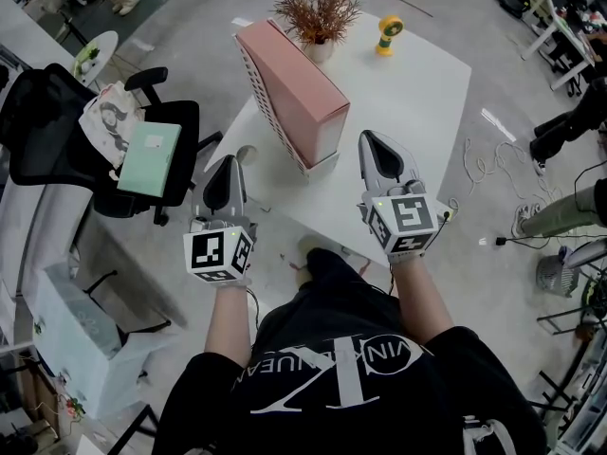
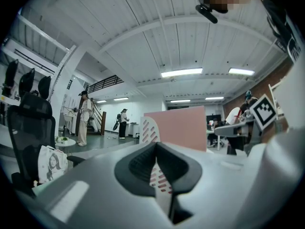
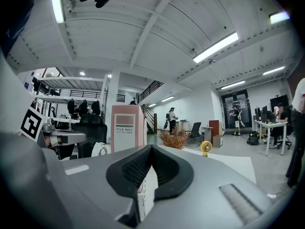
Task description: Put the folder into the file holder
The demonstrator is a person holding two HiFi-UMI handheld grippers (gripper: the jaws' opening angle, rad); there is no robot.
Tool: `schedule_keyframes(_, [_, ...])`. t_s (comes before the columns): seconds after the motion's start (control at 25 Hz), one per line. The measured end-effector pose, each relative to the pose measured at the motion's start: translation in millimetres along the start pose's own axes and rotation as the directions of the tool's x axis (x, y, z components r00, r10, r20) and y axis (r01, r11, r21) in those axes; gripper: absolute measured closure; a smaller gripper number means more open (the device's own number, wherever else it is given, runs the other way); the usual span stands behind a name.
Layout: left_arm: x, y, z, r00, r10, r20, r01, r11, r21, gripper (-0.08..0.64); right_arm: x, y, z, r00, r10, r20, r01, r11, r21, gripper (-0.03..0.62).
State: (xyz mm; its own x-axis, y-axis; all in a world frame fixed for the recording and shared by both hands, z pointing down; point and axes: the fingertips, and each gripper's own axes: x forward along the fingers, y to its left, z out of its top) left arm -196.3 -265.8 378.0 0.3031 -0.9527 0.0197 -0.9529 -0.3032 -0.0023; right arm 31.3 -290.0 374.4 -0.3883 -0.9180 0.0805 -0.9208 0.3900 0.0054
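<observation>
A tall pink file holder (image 1: 289,93) with a white slotted side stands on the white table (image 1: 417,93). It also shows in the left gripper view, as the pink file holder (image 2: 181,128), and in the right gripper view, as the file holder (image 3: 126,132) labelled as a file box. A pale green folder (image 1: 149,159) lies on the seat of a black office chair (image 1: 57,131) left of the table. My left gripper (image 1: 230,163) hovers at the table's near left edge, shut and empty (image 2: 156,149). My right gripper (image 1: 372,140) hangs over the table just right of the holder, also shut with nothing in it (image 3: 151,151).
A dried plant in a pot (image 1: 318,12) and a small yellow fan (image 1: 388,34) stand at the table's far side. A printed cloth bag (image 1: 109,112) rests on the chair beside the folder. A white bin (image 1: 76,339) sits on the floor at left; cables (image 1: 493,159) trail at right.
</observation>
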Motion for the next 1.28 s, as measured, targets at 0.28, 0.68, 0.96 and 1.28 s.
schedule_keyframes(0.28, [6,2,12,1.000,0.005,0.016,-0.005,1.000,0.012,0.560,2,-10,12,1.000,-0.001,0.020,0.000,1.000,0.014,0.586])
schedule_keyframes(0.68, [12,6,28,0.999,0.013,0.043,-0.013,1.000,0.015,0.560,1,-18,30,0.998,0.007,0.059,-0.009,1.000,0.025,0.586])
schedule_keyframes(0.96, [15,17,38,0.998,0.030,0.062,-0.031,0.999,0.018,0.560,3,-20,42,0.996,0.013,0.088,-0.016,0.999,0.032,0.586])
schedule_keyframes(1.28, [21,27,51,0.995,0.045,0.088,-0.047,0.999,0.023,0.560,6,-24,52,0.994,0.018,0.112,-0.024,0.998,0.054,0.586])
